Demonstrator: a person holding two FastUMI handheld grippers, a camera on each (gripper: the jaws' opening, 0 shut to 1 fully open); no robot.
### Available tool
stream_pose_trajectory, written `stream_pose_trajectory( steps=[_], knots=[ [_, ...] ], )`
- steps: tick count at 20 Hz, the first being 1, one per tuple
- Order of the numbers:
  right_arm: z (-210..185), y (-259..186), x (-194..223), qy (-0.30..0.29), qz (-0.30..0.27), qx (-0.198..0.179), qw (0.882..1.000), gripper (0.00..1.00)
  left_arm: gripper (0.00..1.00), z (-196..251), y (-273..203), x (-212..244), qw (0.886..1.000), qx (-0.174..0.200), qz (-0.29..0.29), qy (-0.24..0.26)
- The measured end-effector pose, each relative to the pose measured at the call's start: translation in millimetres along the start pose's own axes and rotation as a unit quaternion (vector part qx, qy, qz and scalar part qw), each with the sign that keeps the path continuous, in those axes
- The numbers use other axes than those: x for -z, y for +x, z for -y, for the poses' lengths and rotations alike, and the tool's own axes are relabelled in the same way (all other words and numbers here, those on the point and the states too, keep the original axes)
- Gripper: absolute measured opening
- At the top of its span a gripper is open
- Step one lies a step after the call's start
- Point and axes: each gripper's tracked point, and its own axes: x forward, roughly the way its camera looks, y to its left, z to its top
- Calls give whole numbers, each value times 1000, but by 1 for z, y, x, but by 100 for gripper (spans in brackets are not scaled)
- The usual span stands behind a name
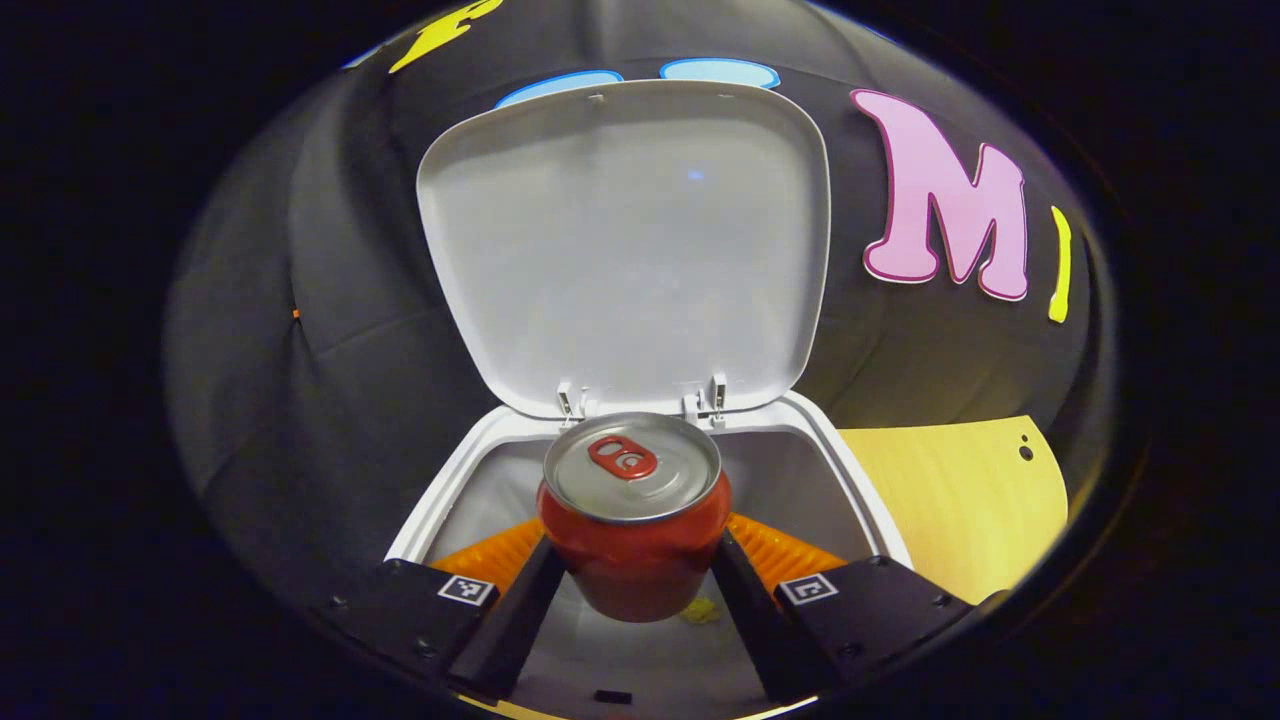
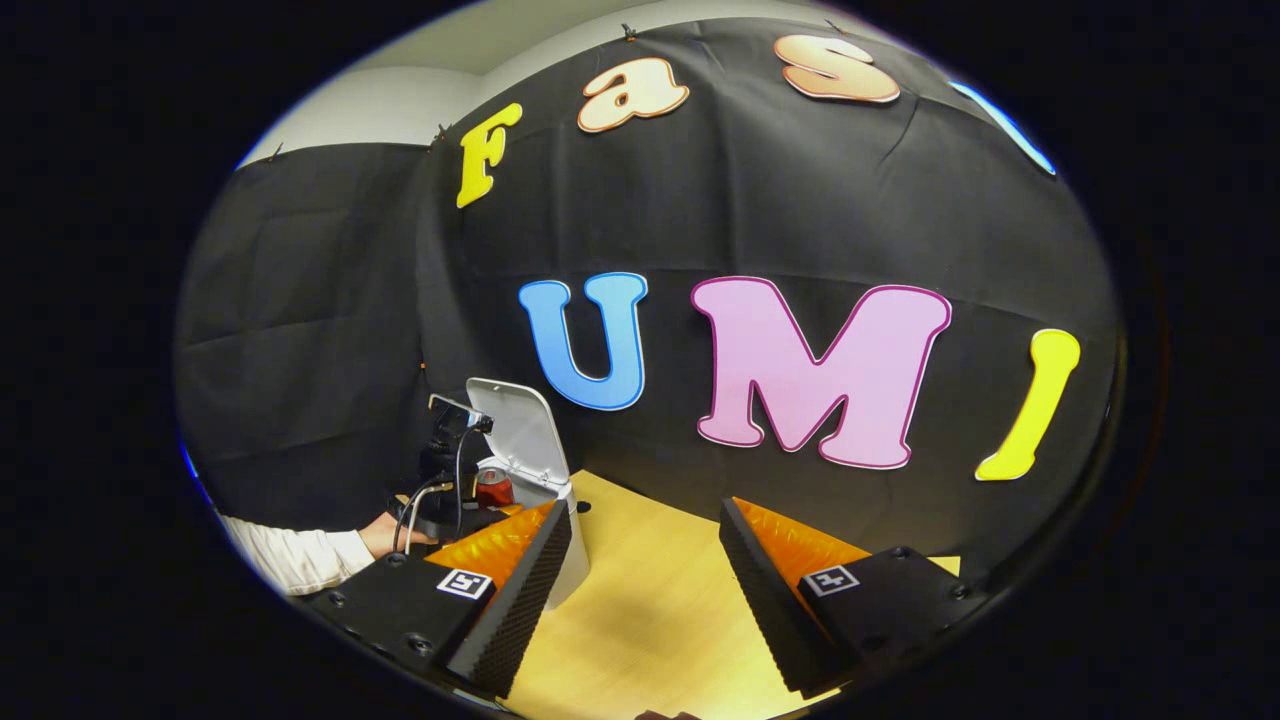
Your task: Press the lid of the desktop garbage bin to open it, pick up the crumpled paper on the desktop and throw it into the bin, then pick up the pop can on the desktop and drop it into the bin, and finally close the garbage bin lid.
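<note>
- The pop can [image 1: 634, 520] is held upright in the left claw [image 1: 636, 585], its two fingers pressed against the can's opposite sides — the silver top with its red tab faces up toward the camera.
- The can is seen directly above the open mouth of the garbage bin [image 1: 850, 470]; the bin's white interior lies below and around it, so the drop is judged to be straight down along the can's long axis.
- The lid [image 1: 625, 240] is raised behind the can, standing open on its hinges, and the way down is not blocked by it.
- A small yellowish scrap is glimpsed at the bin's bottom below the can; whether it is the crumpled paper cannot be told.
- The right claw [image 2: 645, 580] is held wide and empty over the table [image 2: 650, 610], well apart from the bin [image 2: 572, 560].
- From the right gripper view the left claw [image 2: 455, 480] is seen at the bin with the can [image 2: 492, 488] — clearly the nearer one for the release; only an opening of the fingers seems needed.
</note>
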Motion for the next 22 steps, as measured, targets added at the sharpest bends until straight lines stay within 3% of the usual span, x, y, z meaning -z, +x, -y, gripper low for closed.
stream_pose_trajectory(
  steps=[6,8,10,15,18,22],
  knots=[
    [0,1,-5,3,7,8,1000,96,89,2,-15,-13,1000,13,20,-2],
    [-1,0,-7,-1,12,8,1000,96,91,-1,-31,-35,998,13,59,-14],
    [0,2,-6,-1,12,9,1000,96,95,-10,-55,-77,992,12,124,-25],
    [6,-3,-8,5,21,13,1000,96,94,-29,-121,-237,962,37,267,-35],
    [13,-18,-13,6,36,24,999,96,95,-45,-98,-284,966,31,256,-14],
    [24,-36,-3,-6,40,41,998,96,95,-34,-35,-261,988,36,150,6]
  ],
)
